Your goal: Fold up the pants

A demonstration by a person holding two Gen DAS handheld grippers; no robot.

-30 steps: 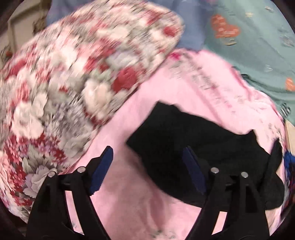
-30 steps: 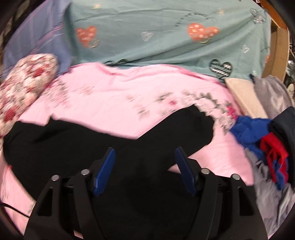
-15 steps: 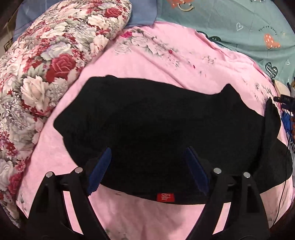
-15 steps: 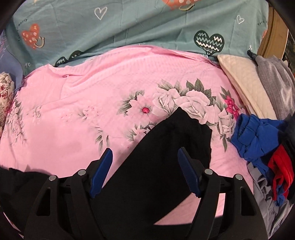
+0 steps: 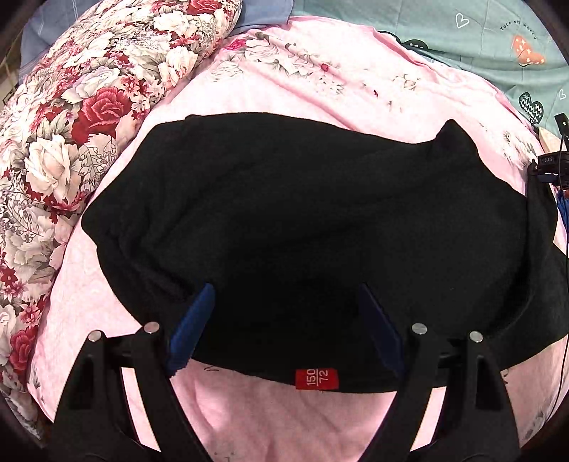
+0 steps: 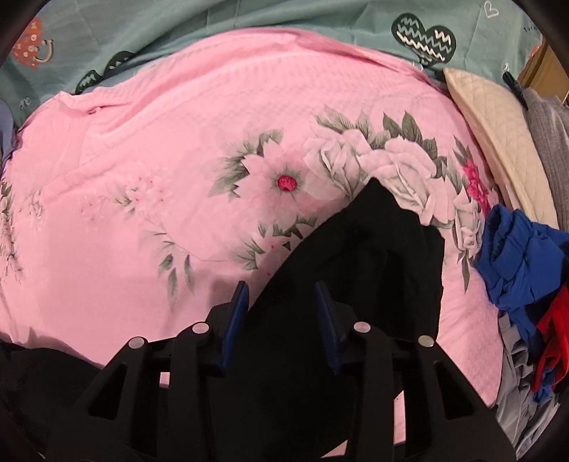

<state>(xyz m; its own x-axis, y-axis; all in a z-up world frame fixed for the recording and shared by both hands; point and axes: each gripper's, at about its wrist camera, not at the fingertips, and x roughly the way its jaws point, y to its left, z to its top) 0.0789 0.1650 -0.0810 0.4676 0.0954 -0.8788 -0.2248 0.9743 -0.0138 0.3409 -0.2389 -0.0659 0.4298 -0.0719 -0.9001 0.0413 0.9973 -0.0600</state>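
Observation:
Black pants (image 5: 302, 220) lie spread on the pink floral sheet (image 5: 320, 71), waistband toward me with a red size tag (image 5: 315, 378). My left gripper (image 5: 284, 312) is open, its blue pads (image 5: 192, 327) over the waistband edge. In the right wrist view a black pant leg (image 6: 373, 248) runs from under my right gripper (image 6: 281, 305) toward the far right. The right gripper's jaws are partly closed, straddling the leg; the fabric sits between the pads (image 6: 234, 312), and I cannot tell whether they grip it.
A red-and-white floral quilt (image 5: 71, 142) lies at the left. A teal heart-print sheet (image 6: 249, 28) is behind. A cream cushion (image 6: 498, 142), grey cloth and a pile of blue and red clothes (image 6: 522, 270) sit at the right.
My left gripper swung from the quilt to over the waistband and came closer. My right gripper moved along the leg toward its end and its jaws narrowed.

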